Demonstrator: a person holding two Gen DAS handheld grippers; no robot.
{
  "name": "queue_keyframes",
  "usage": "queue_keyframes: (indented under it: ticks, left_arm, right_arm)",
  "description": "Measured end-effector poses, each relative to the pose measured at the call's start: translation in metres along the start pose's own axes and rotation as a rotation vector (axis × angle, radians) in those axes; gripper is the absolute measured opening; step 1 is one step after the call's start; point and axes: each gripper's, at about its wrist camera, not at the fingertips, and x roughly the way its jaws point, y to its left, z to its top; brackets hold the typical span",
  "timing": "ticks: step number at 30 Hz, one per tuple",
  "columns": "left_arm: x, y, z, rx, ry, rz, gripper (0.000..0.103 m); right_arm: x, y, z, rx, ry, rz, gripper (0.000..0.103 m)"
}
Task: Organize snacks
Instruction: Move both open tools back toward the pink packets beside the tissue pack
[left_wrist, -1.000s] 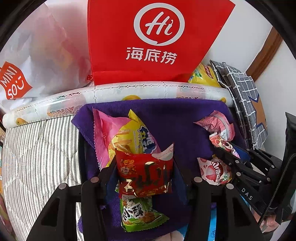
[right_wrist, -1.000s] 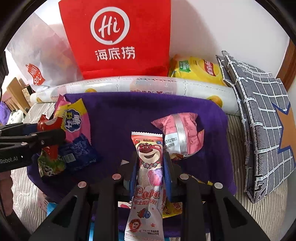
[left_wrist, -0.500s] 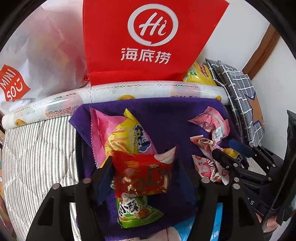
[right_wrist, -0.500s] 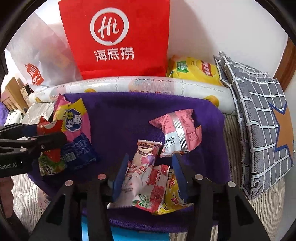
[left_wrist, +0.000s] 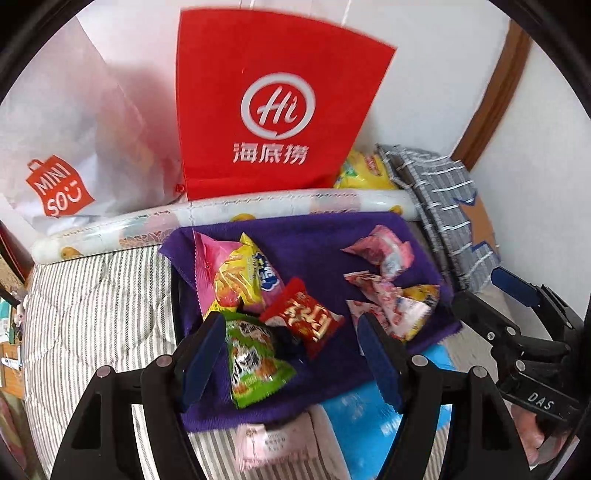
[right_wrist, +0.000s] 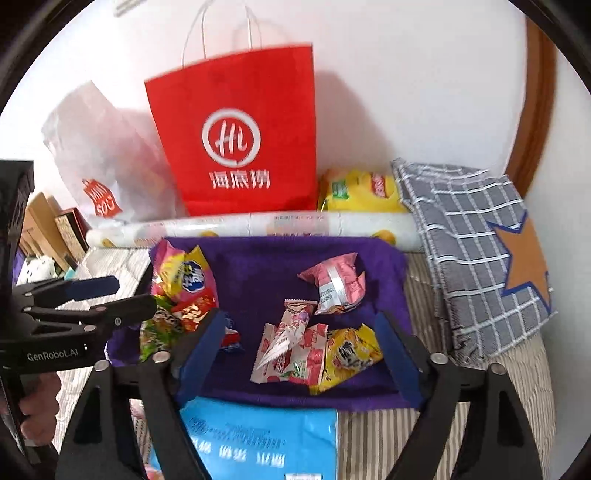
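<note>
Snacks (right_wrist: 295, 347) lie on purple cloth (right_wrist: 266, 266) beneath both opening, empty grippers (right_wrist: 301, 354) (left_wrist: 291, 354).

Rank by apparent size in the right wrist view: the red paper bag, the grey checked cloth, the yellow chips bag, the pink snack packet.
1. red paper bag
2. grey checked cloth, nearly as large
3. yellow chips bag, partly hidden
4. pink snack packet; being nearer the camera, its ranking against the chips bag is unsure.

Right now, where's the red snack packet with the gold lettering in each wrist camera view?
Left wrist: the red snack packet lies centre frame on the purple cloth, beside the green packet.
Right wrist: it peeks out at left, behind the left gripper.
Shared landmark: the red paper bag against the wall.
</note>
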Motion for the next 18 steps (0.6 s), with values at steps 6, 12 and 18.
queue_keyframes:
  ticks: [6,12,18]
  left_arm:
    - [-0.037,0.0,-0.016,-0.023,-0.029,0.006,0.072]
    - [-0.064,-0.003,-0.04,-0.038,-0.05,-0.002,0.072]
    - [-0.08,-0.011,-0.065,-0.031,-0.058,-0.006,0.072]
  right_arm:
    - [-0.042,0.004,-0.012,0.012,-0.05,-0.054,0.092]
    - [-0.072,0.007,-0.03,0.025,-0.072,-0.06,0.093]
    - [-0.101,0.012,-0.055,0.018,-0.087,-0.062,0.093]
